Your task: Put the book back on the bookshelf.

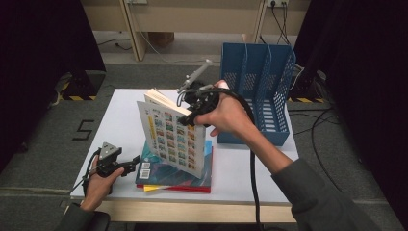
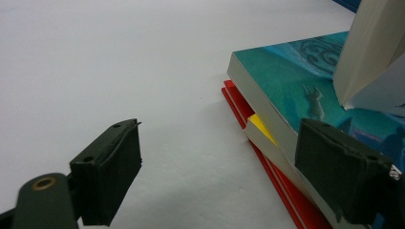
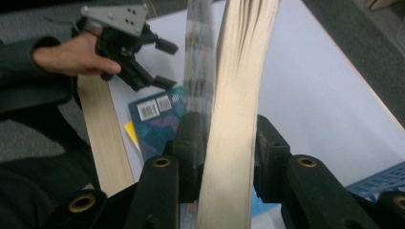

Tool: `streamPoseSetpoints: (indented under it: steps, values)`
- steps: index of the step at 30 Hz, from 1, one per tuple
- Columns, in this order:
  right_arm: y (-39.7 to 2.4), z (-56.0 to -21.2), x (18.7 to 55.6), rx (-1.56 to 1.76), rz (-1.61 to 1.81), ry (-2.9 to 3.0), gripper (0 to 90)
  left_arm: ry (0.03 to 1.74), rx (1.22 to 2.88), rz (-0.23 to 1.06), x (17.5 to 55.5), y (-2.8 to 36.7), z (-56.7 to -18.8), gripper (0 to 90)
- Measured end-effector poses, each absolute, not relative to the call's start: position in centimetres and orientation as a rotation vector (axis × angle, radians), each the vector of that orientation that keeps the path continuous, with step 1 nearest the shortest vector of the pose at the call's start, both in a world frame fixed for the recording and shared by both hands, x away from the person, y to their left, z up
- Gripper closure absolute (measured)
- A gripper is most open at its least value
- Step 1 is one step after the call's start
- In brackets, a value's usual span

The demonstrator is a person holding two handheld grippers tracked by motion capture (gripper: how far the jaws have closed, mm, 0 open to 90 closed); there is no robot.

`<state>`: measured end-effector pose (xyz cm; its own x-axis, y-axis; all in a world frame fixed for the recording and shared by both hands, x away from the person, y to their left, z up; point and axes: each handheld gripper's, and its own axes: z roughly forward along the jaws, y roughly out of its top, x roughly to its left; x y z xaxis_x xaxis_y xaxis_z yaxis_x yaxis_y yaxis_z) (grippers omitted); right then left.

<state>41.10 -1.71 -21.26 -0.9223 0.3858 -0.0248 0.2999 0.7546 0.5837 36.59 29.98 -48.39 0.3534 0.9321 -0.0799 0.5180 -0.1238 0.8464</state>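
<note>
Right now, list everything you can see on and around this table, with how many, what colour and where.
lifted book: one, white cover with rows of small coloured pictures, held tilted above the stack
stacked books: a pile lying flat, teal on top, yellow and red below, front middle of the table
file rack: one, blue, mesh sides, right rear of the table
table: one, white top
number mark: one, black, on the floor left of the table
left gripper: one, black, open, at the stack's left edge
right gripper: one, black, shut on the lifted book's top edge
</note>
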Motion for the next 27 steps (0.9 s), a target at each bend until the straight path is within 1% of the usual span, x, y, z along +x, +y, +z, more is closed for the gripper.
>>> streamPoseSetpoints:
  steps: [4,7,17,22,27]
  values:
    - [-0.5,-20.8,42.3,0.531,0.753,2.823,67.3,1.295,1.778,0.622,36.8,30.3,-48.6,15.1]
    - [0.0,-20.7,42.4,0.513,0.704,2.828,67.5,1.307,1.774,0.618,36.9,30.8,-48.7,15.1]
    - [-0.5,-20.1,39.0,0.433,0.717,2.852,72.0,1.314,1.774,0.616,36.9,31.1,-48.9,15.1]
    - [0.2,-20.0,39.1,0.417,0.677,2.87,71.4,1.312,1.78,0.617,36.9,31.0,-48.9,15.1]
    - [1.5,-20.2,40.8,0.431,0.621,2.888,69.6,1.307,1.785,0.612,36.9,30.9,-48.9,15.1]
